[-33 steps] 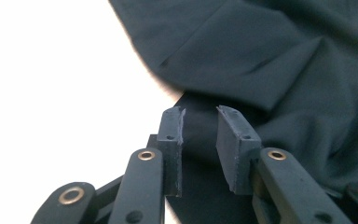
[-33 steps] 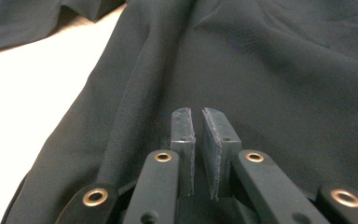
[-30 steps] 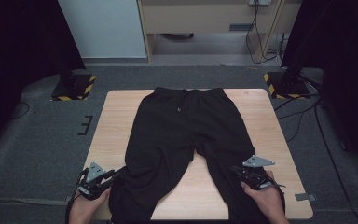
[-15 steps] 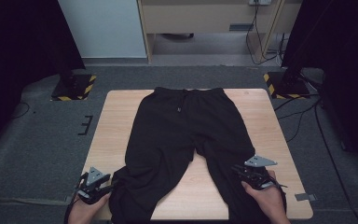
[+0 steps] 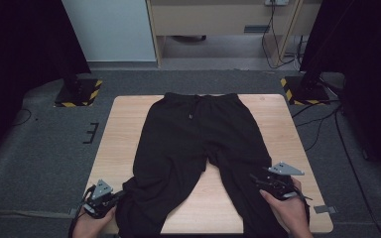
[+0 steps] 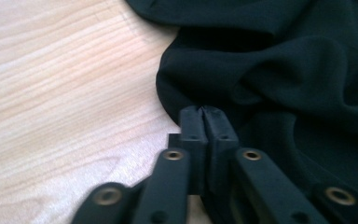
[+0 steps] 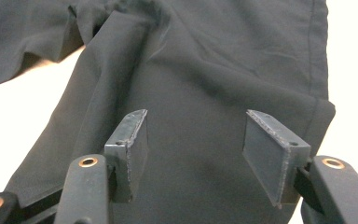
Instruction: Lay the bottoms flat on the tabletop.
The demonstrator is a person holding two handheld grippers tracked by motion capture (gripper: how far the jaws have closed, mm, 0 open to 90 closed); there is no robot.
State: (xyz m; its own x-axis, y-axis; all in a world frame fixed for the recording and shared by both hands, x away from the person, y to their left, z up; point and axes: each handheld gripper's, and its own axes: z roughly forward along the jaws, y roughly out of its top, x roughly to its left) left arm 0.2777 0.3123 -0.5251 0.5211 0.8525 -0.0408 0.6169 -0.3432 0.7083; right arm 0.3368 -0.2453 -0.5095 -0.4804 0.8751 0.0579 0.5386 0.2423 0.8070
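Black trousers [image 5: 198,148] spread flat on wooden table [image 5: 124,129].
We log left gripper [image 6: 203,112] just pinched closed on one leg's hem; right gripper [image 7: 193,140], jaws just widened, over the other leg.

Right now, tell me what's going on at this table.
A person works a pair of black trousers spread flat on the wooden table, waistband at the far end. The left tongs have just closed, pinching the edge of one leg near its hem. The right tongs have just been opening and stand apart over the other leg, gripping nothing.
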